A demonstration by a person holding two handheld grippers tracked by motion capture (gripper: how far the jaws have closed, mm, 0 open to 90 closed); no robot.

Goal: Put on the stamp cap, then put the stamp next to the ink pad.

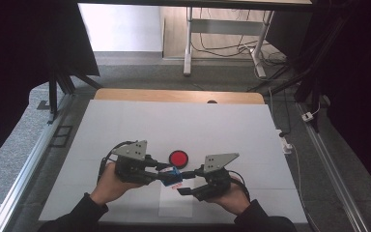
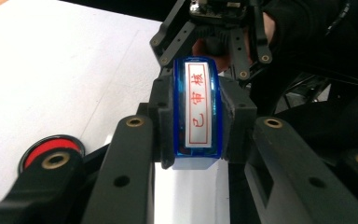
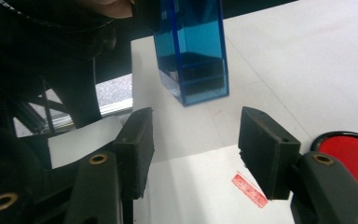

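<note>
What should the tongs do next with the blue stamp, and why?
Probably set the blue stamp down beside the red ink pad. The left tongs hold it above the paper, which already carries a red print, and the right tongs stand open.

1. High view — the white table [image 1: 125,130] is evenly and brightly lit from above; dark surroundings at both sides; shadows soft and short.
2. Left gripper view — the blue stamp [image 2: 198,112] is sharp, with pale glare along its edges; the near black jaws are blurred.
3. Right gripper view — mild glare on the table; the near jaws are slightly soft.
</note>
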